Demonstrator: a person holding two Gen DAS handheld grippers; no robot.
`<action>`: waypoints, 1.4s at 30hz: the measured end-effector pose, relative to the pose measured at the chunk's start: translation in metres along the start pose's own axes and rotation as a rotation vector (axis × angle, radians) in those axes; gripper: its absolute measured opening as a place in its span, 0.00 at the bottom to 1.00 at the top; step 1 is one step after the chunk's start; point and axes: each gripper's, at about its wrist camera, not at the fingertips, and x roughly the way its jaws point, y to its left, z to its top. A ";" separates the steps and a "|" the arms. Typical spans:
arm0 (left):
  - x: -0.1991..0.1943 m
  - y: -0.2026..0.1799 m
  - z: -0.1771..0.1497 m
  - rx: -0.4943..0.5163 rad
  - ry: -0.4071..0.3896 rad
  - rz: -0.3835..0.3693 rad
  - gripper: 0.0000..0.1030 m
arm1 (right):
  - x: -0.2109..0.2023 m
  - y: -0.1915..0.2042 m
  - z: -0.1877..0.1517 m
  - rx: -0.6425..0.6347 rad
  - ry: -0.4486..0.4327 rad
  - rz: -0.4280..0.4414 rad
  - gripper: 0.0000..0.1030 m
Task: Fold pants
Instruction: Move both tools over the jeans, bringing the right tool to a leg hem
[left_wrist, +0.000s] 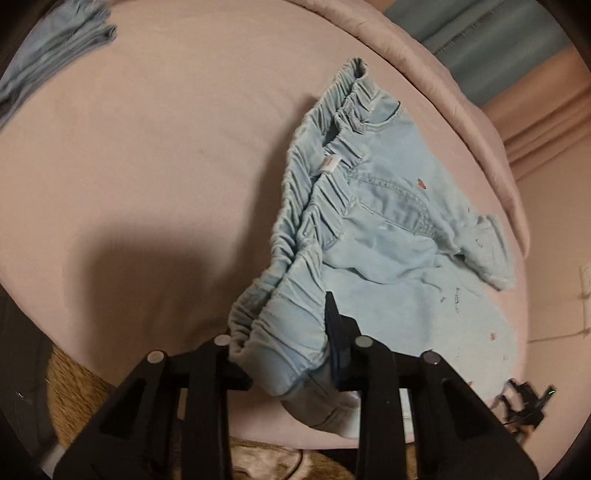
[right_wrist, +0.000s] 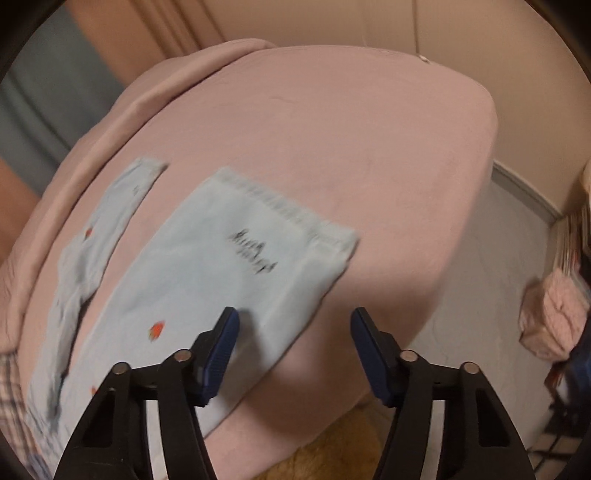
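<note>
Light blue pants (left_wrist: 373, 206) with an elastic waistband and small red marks lie on the pink bed. My left gripper (left_wrist: 284, 332) is shut on a corner of the waistband, which bunches between its fingers and lifts slightly. In the right wrist view a pant leg (right_wrist: 221, 266) with a frayed hem and dark lettering lies flat, the other leg (right_wrist: 110, 218) to its left. My right gripper (right_wrist: 293, 321) is open and empty, just above the near leg's edge, its left finger (right_wrist: 221, 347) over the cloth.
The pink bed (left_wrist: 147, 147) has a rolled pink blanket (left_wrist: 461, 99) along its far edge. Folded blue-grey cloth (left_wrist: 55, 48) lies at the far left. A tan rug (right_wrist: 332, 454) lies below the bed edge. A pink bundle (right_wrist: 554, 317) sits on the floor at right.
</note>
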 end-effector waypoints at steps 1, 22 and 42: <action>-0.001 -0.001 -0.001 0.007 -0.005 0.006 0.24 | 0.003 -0.002 0.002 0.015 0.012 0.014 0.45; -0.017 0.003 -0.018 0.068 -0.038 0.138 0.23 | -0.007 0.003 0.003 -0.036 -0.003 0.089 0.05; -0.052 -0.028 0.002 0.101 -0.153 0.211 0.85 | -0.044 0.005 0.009 -0.088 -0.137 -0.102 0.64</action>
